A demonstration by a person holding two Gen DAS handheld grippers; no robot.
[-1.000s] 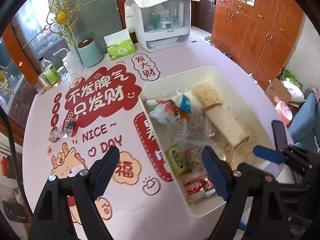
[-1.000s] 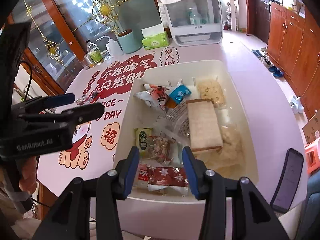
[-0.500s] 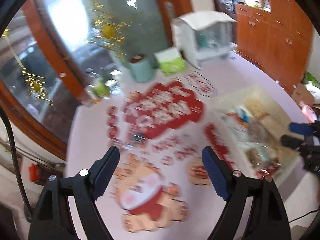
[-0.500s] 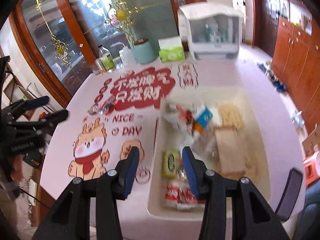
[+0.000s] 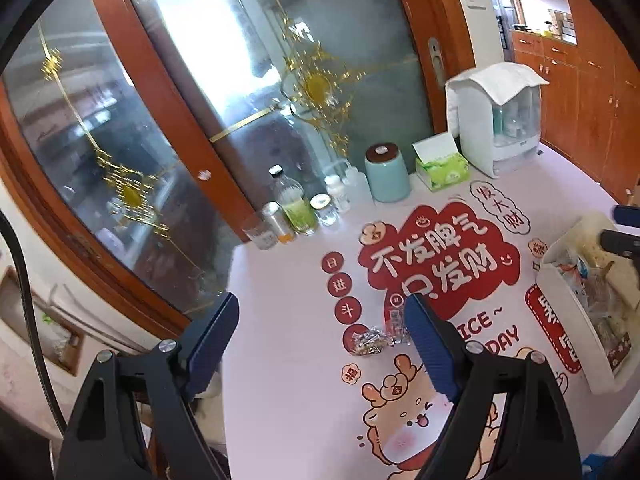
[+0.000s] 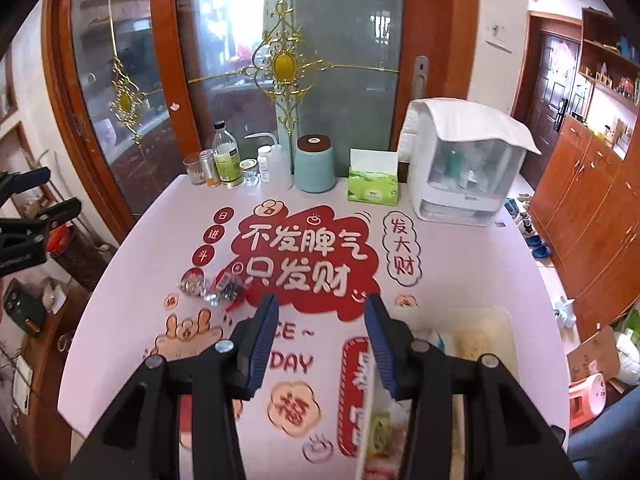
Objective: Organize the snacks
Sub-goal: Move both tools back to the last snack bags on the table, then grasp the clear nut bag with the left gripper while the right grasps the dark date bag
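Note:
Two small loose snack packets (image 5: 376, 338) (image 6: 212, 286) lie together on the pink printed table mat, left of the white bin (image 5: 568, 312) (image 6: 460, 312). The bin holds several wrapped snacks (image 5: 592, 292), among them a green packet (image 6: 378, 436). My left gripper (image 5: 322, 312) hangs open and empty above the table's left part, the loose packets just inside its right finger. Over the bin's near-left corner, my right gripper (image 6: 322, 308) is open with nothing between its blue pads. Each gripper also shows at the edge of the other's view: left gripper (image 6: 56, 190), right gripper (image 5: 616, 224).
Along the table's far edge stand several bottles and jars (image 6: 226, 160), a teal canister (image 6: 316, 164), a green tissue box (image 6: 374, 184) and a white cloth-covered appliance (image 6: 464, 168). Glass doors with gold ornaments (image 6: 284, 64) rise behind. Wooden cabinets (image 6: 592, 208) line the right.
Both grippers have risen and swung left, away from the bin. The left one now faces the table's left edge and glass doors. The loose packets came into both views.

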